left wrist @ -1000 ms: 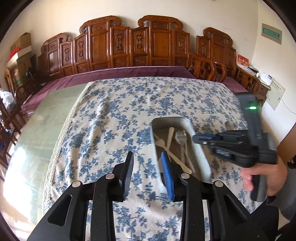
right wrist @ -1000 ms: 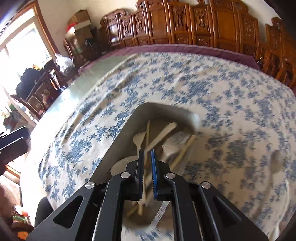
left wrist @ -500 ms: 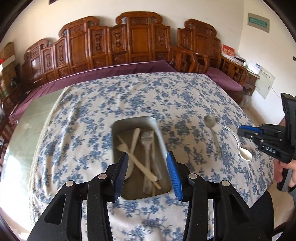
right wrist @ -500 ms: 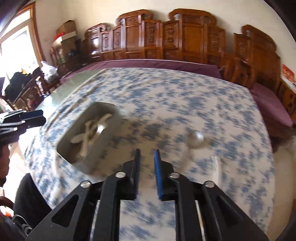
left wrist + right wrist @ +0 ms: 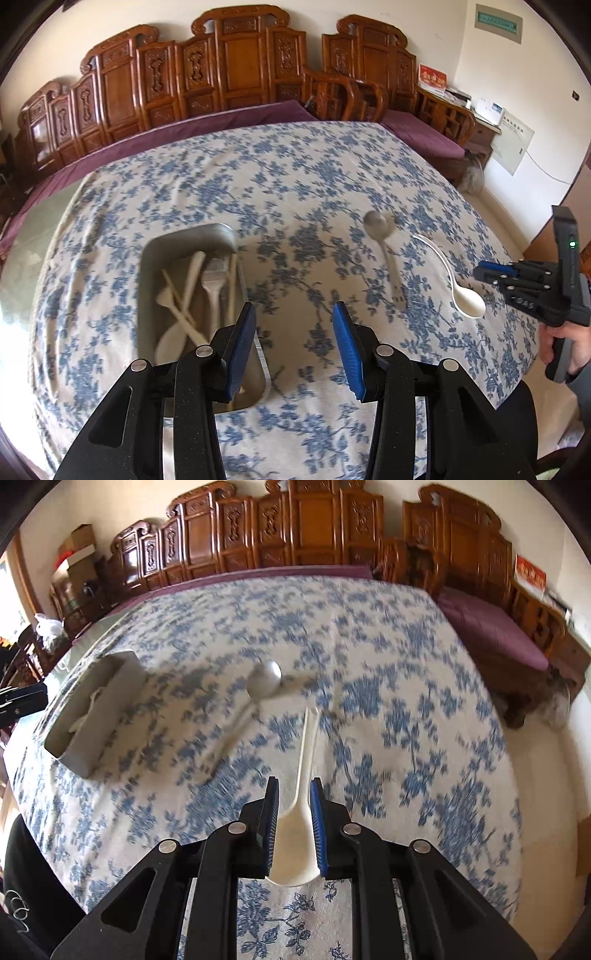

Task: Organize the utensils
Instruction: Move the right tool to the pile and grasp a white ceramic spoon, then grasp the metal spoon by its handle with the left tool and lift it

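Observation:
A metal tray (image 5: 147, 280) sits on the floral tablecloth and holds several pale wooden and plastic utensils (image 5: 192, 284). A metal spoon (image 5: 380, 229) and a white plastic spoon (image 5: 467, 301) lie on the cloth to its right. My left gripper (image 5: 291, 325) is open and empty above the tray's right edge. My right gripper (image 5: 293, 801) is open, its fingers on either side of the white spoon (image 5: 299, 827), hovering over its bowl. The tray (image 5: 107, 686) and metal spoon (image 5: 264, 675) also show in the right wrist view.
The tablecloth (image 5: 295, 177) covers a large table with its right edge close to my right gripper (image 5: 517, 280). Carved wooden chairs (image 5: 240, 62) line the far wall. A purple cushioned bench (image 5: 491, 635) stands to the right.
My right gripper left the tray, swung right and came down over the white spoon, opening slightly. My left gripper shifted right and opened wider.

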`<state>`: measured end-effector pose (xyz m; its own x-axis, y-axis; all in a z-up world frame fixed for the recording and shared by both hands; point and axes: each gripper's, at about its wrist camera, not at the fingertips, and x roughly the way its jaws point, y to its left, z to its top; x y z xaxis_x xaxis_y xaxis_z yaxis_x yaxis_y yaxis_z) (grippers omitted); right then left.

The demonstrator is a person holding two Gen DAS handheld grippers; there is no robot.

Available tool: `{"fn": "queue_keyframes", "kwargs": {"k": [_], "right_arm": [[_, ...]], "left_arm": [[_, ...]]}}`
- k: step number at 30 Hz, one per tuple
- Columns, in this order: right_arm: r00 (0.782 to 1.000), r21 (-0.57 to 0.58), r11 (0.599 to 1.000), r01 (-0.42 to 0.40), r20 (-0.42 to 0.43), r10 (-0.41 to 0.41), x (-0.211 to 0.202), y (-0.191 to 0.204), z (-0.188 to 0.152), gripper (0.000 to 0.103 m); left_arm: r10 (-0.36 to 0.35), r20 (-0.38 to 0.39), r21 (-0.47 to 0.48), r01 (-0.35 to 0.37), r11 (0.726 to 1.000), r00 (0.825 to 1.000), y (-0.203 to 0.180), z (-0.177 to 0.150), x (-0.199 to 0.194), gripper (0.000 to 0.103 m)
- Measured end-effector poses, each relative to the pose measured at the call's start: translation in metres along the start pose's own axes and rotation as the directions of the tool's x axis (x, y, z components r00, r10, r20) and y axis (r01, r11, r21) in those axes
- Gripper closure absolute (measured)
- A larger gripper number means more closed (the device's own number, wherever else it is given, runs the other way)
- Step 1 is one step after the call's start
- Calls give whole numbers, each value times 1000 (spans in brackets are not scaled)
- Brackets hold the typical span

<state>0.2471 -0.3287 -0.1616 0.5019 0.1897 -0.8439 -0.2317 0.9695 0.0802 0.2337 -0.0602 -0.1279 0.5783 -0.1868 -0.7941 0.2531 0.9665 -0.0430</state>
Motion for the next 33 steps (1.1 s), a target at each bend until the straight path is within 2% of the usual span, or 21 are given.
{"fn": "queue_keyframes", "kwargs": {"k": [9, 13, 14, 15, 33], "right_arm": [[999, 15, 1000, -9, -43, 10, 41, -4, 6, 84], [997, -23, 1000, 7, -71, -9, 53, -1, 9, 84], [997, -36, 999, 20, -72, -23, 54, 0, 8, 87], [997, -41, 999, 18, -70, -21, 54, 0, 8, 92], [999, 39, 999, -26, -44, 28, 25, -34, -16, 92]], "left_arm": [[-3, -37, 34, 4, 999, 999, -25, 2, 24, 62], [-4, -50, 46, 7, 999, 999, -34, 6, 36, 62], [-5, -54, 50, 7, 999, 999, -37, 7, 39, 62], [-6, -59, 55, 9, 998, 998, -40, 9, 44, 62], [-42, -144, 128, 61, 990, 989, -101, 51, 145, 62]]}}
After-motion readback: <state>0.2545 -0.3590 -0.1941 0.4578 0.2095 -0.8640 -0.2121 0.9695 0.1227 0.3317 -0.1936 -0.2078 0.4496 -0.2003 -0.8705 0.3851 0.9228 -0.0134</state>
